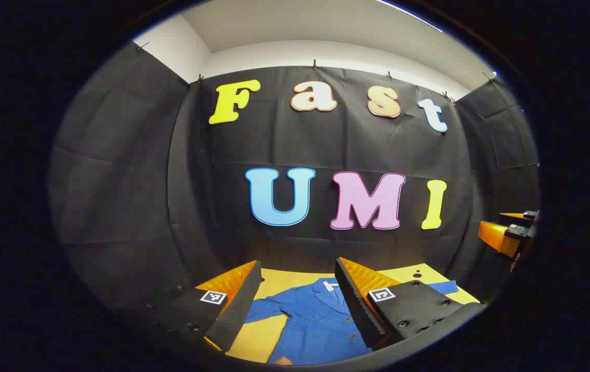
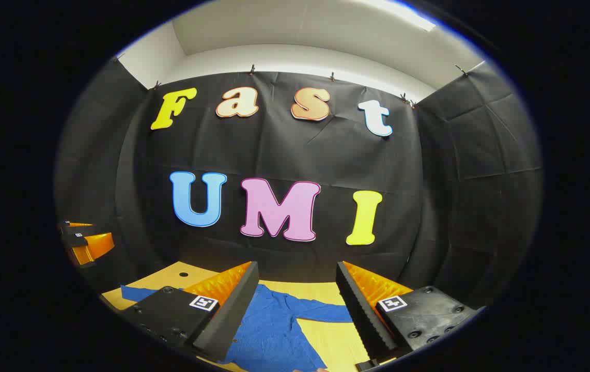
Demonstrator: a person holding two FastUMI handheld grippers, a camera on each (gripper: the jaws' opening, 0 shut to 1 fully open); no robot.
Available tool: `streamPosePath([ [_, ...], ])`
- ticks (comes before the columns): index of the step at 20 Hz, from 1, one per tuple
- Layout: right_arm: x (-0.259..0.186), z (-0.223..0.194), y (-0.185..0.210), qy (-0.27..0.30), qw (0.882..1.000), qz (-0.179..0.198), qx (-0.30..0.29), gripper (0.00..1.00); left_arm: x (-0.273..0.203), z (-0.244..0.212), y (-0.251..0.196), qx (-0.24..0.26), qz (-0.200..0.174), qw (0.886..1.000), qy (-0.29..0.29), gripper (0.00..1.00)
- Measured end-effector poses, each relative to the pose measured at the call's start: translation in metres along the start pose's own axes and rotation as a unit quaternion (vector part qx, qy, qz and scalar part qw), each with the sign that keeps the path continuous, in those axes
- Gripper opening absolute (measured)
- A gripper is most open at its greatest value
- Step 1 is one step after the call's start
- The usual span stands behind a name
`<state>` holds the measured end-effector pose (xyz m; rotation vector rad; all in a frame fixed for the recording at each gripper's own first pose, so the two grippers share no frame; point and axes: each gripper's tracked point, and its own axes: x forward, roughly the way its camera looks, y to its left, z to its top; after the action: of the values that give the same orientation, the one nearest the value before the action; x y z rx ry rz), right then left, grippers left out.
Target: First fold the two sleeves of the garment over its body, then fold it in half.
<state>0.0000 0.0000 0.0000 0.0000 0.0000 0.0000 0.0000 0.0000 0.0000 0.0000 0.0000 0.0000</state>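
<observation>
Both tools, left [image 1: 299, 297] and right [image 2: 297, 299], wide apart and empty above blue garment [image 1: 321, 325] flat on bench [image 1: 274, 281], sleeves unfolded; risk of pinching body cloth along with sleeve, dragging garment askew.

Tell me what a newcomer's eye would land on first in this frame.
Probably the blue garment, lying spread on the yellow table low in both views, with its sleeves stretched out to the sides and not yet folded. Next come the left gripper and the right gripper, each hanging above the garment with jaws wide apart and nothing between them.
</observation>
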Motion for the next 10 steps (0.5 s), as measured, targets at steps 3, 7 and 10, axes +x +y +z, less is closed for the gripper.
streamPosePath([
  [3,0.0029,-0.0016,0.001,0.002,1.0,0.002,-0.001,0.96,0.0006,-0.001,-0.0004,-0.001,-0.002,1.0,0.0,0.79],
  [7,0.0046,-0.0022,-0.0001,0.003,1.0,0.002,-0.001,0.96,0.0021,-0.0022,-0.0006,-0.001,-0.001,1.0,0.001,0.8],
  [10,0.0076,-0.003,-0.0025,0.004,1.0,0.001,-0.002,0.96,0.0035,-0.0021,-0.0011,-0.002,0.0,1.0,0.002,0.82],
])
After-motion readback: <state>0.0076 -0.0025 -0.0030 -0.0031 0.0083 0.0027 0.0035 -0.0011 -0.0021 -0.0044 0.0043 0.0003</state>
